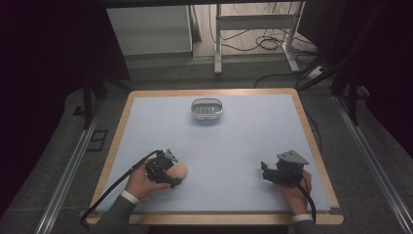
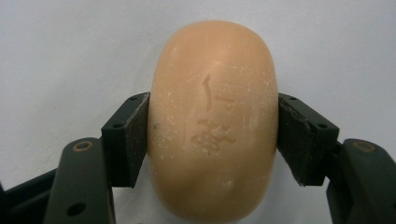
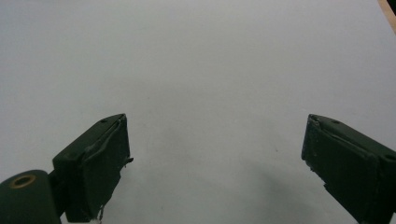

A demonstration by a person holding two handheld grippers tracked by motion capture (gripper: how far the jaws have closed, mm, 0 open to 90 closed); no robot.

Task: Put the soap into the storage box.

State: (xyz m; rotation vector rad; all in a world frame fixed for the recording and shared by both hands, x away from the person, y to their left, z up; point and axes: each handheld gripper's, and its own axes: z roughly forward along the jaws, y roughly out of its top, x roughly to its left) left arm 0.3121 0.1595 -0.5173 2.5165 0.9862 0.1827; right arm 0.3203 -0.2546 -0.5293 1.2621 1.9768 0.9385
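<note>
Left gripper view: the left gripper (image 2: 213, 135) pinches a peach soap bar (image 2: 213, 116) by its sides — the bar lies on the pale blue table (image 1: 234, 146), near its front left. The right gripper (image 3: 215, 158) stands spread — nothing between.

A lab-like recording room: a wood-edged table (image 1: 311, 141) with a pale mat, dark curtains at nine and three o'clock, loose cables (image 1: 263, 41) at twelve.
</note>
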